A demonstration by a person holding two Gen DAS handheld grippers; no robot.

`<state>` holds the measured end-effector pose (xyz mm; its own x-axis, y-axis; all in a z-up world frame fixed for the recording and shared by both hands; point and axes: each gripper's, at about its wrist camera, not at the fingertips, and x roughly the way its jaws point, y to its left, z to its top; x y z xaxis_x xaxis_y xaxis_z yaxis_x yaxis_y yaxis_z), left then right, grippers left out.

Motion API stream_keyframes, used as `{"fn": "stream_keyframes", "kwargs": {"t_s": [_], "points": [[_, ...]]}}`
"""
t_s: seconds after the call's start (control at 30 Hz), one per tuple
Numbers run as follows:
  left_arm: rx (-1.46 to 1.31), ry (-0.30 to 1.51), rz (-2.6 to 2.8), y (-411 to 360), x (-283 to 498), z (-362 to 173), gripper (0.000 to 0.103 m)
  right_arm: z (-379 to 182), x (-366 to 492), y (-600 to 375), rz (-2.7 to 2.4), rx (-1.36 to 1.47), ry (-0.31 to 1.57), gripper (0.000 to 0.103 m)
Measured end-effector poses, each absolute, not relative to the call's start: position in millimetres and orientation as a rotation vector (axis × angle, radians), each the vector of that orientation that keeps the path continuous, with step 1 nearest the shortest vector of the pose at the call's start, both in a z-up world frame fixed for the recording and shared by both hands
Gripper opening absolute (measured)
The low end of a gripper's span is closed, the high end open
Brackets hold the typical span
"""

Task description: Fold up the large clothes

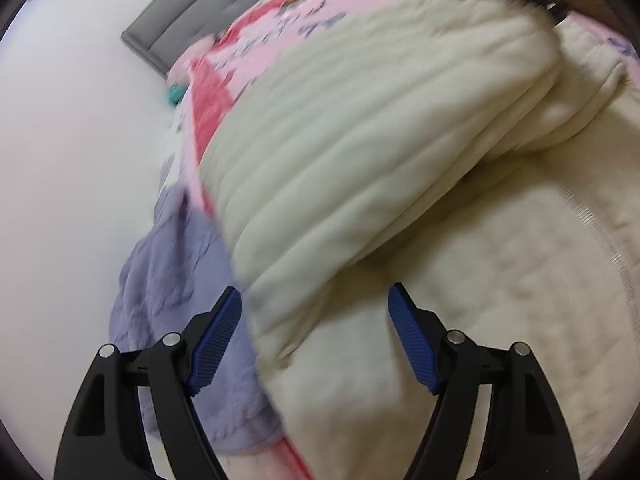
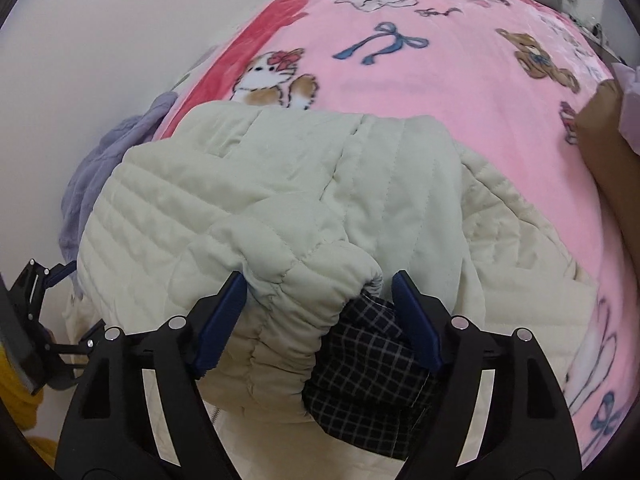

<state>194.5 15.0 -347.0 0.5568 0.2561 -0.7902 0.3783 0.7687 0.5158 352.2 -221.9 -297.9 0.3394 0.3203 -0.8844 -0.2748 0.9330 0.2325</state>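
Note:
A cream quilted jacket (image 1: 360, 140) lies across the bed, and its body is folded over itself in a thick roll. My left gripper (image 1: 315, 292) hovers low over the jacket's near edge, open, with nothing pressed between its blue pads. In the right wrist view the jacket (image 2: 260, 184) fills the middle. Its elastic sleeve cuff (image 2: 320, 292) and a bit of dark plaid lining (image 2: 360, 368) sit between the jaws of my right gripper (image 2: 318, 278). The left pad touches the cuff and a thin gap shows at the right pad. That gripper is open.
A pink blanket (image 2: 400, 80) with cartoon animals covers the bed. A lavender cloth (image 1: 172, 272) hangs over the left edge beside a white wall. A grey headboard (image 1: 180, 28) stands at the far end. A brown object (image 2: 600, 148) sits at the right and something yellow (image 2: 16, 400) at the lower left.

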Motion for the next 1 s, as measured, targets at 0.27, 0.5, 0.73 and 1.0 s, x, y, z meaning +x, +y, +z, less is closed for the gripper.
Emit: {"fn": "stream_keyframes", "kwargs": {"t_s": [0.27,0.5,0.73,1.0], "points": [[0.542,1.02,-0.148,47.2,228.9,-345.2,0.03,-281.0,342.1,-209.9,0.319,0.053,1.096,0.044],[0.42,1.025,-0.069,73.4,212.3,-357.6,0.028,-266.2,333.4,-174.9,0.338,-0.122,1.099,0.04],[0.437,1.059,-0.079,73.5,232.0,-392.6,0.039,-344.2,333.8,-171.6,0.218,-0.12,1.201,0.041],[0.525,0.953,-0.059,64.3,203.1,-373.3,0.048,-320.0,328.0,-175.1,0.174,-0.089,1.152,0.053]]}}
